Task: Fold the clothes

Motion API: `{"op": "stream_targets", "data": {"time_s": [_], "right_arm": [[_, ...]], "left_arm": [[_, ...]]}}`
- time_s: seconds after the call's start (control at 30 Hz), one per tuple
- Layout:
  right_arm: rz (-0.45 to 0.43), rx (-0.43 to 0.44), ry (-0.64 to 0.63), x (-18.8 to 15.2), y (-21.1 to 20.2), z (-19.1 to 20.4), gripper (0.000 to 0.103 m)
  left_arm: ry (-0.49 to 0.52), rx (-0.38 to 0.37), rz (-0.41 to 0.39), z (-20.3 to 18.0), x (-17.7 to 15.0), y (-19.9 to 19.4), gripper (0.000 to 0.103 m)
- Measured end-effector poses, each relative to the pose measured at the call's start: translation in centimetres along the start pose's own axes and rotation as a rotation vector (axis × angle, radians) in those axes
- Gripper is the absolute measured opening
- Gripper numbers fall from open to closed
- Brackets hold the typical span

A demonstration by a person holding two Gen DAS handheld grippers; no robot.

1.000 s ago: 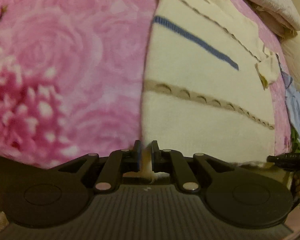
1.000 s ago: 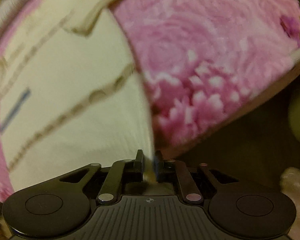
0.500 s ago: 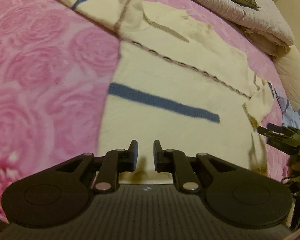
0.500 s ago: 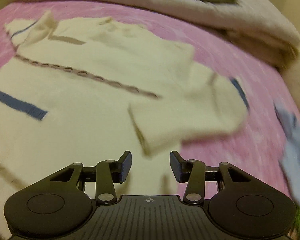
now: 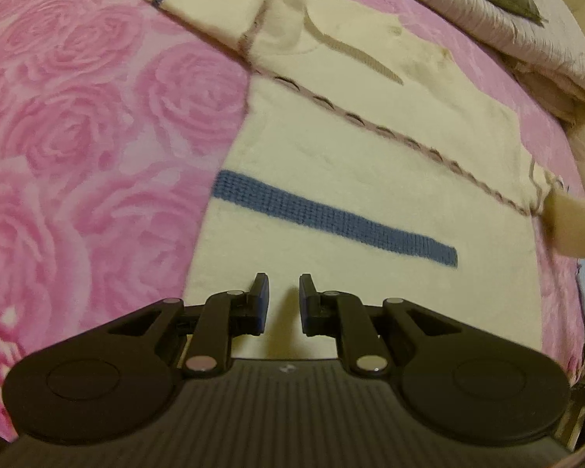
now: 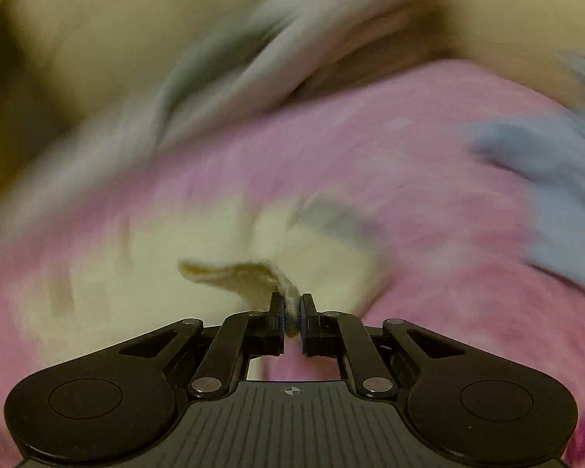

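A cream knitted sweater (image 5: 370, 171) with a blue stripe (image 5: 331, 218) and a brown chain trim lies spread on the pink rose bedspread (image 5: 78, 136). My left gripper (image 5: 284, 292) hovers over its lower part, open by a narrow gap with nothing between the fingers. One sleeve (image 5: 199, 4) stretches to the far left. At the right edge a cream sleeve end (image 5: 573, 230) is raised. In the blurred right wrist view my right gripper (image 6: 291, 308) has its jaws closing tight on a fold of the cream sweater (image 6: 245, 277), pads pressing the cloth.
A folded pale quilt (image 5: 507, 27) with a grey pillow on it lies along the far side of the bed. A light blue garment (image 6: 557, 179) lies on the bedspread to the right of the sweater. Pink bedspread (image 6: 409, 179) shows beyond the held fold.
My left gripper let go of the sweater's edge and moved forward over the body. The right gripper opened over the sleeve, then shut on a cream fold, and its view swung fast.
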State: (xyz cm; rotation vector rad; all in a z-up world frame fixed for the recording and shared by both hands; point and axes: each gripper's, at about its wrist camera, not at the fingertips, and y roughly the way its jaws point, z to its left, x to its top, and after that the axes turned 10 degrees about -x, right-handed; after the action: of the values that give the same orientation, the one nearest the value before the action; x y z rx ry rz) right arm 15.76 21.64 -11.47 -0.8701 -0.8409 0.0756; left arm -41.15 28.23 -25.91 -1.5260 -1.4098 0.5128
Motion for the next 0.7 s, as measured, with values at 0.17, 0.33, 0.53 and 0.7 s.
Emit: {"op": "stream_targets", "data": {"time_s": [0.17,0.33,0.53,0.7], "right_arm": [[-0.099,-0.173,0.356,6.1,-4.7,-12.1,0.006],[-0.005,-0.255,0.452,8.1,-2.5,-17.7,0.006],[0.162,-0.428,0.478,2.6,3.0,-20.3,0.006],[0.188,-0.584,0.528,-1.1,3.6,-20.7,0.01]], "left_arm": [[0.02,0.032,0.041,-1.0,-0.1,1.5,0.011],[0.057,0.063,0.067,-2.0,0.2,2.6,0.011],[0.069,0.078,0.087,-2.3,0.4,2.7,0.011],[0.032,0.077,0.081,-1.7,0.4,2.1,0.012]]}}
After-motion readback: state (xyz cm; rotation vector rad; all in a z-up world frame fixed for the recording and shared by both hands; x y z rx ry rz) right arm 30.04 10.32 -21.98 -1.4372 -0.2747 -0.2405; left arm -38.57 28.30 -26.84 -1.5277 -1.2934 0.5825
